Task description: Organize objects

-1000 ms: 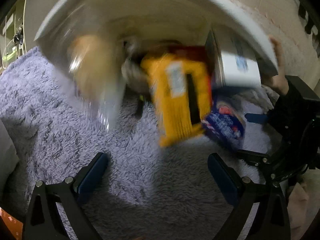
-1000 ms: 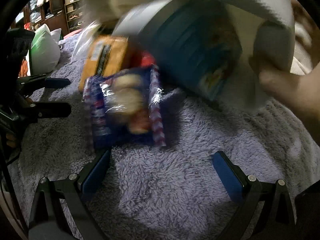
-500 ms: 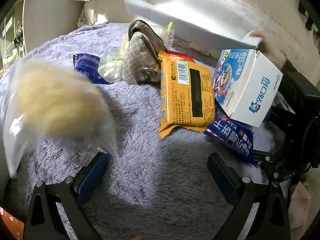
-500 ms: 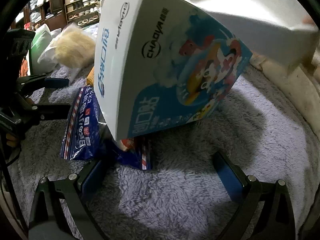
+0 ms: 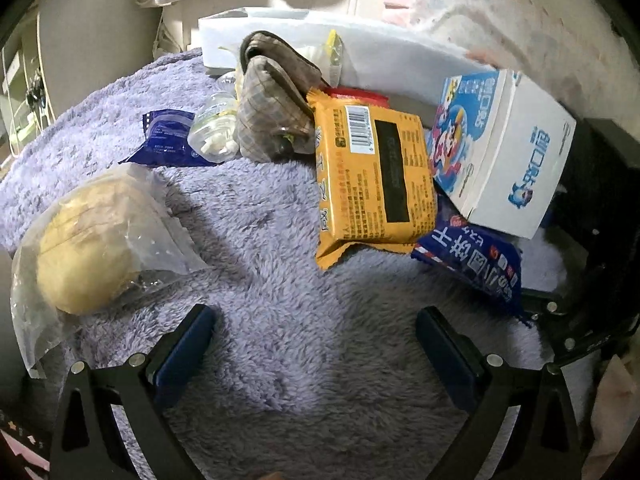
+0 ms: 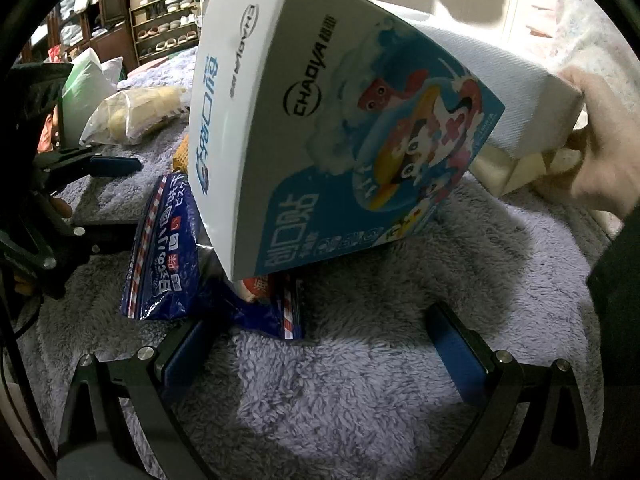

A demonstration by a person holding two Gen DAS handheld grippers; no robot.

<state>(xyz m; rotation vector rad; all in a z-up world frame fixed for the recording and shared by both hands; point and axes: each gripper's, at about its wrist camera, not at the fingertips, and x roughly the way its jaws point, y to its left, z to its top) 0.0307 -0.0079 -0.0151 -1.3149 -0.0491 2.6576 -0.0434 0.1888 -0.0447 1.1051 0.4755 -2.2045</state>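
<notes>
Several items lie scattered on a purple fleece blanket [image 5: 280, 240]. In the left wrist view: a bagged yellow bun [image 5: 88, 240] at left, a small blue packet [image 5: 168, 140], a clear pill bottle [image 5: 214, 136], a brown checked pouch [image 5: 272, 112], an orange snack pack [image 5: 372, 176], a blue biscuit bag [image 5: 476, 260] and a white-blue bandage box [image 5: 504, 148]. The box [image 6: 320, 132] leans on the biscuit bag [image 6: 168, 248] in the right wrist view. My left gripper [image 5: 316, 344] is open and empty over bare blanket. My right gripper [image 6: 320, 356] is open and empty just below the box.
A white bin [image 5: 372, 52] lies tipped at the back; a bare hand [image 6: 600, 152] holds its edge [image 6: 520, 100]. Beige cushions rise behind. Shelves with shoes [image 6: 168, 36] and a white-green pillow [image 6: 86, 92] are far left in the right wrist view.
The white bin dumped the items out and was drawn back behind them. The bagged bun tumbled and settled at left. The box came to rest on the biscuit bag. Both grippers stayed put.
</notes>
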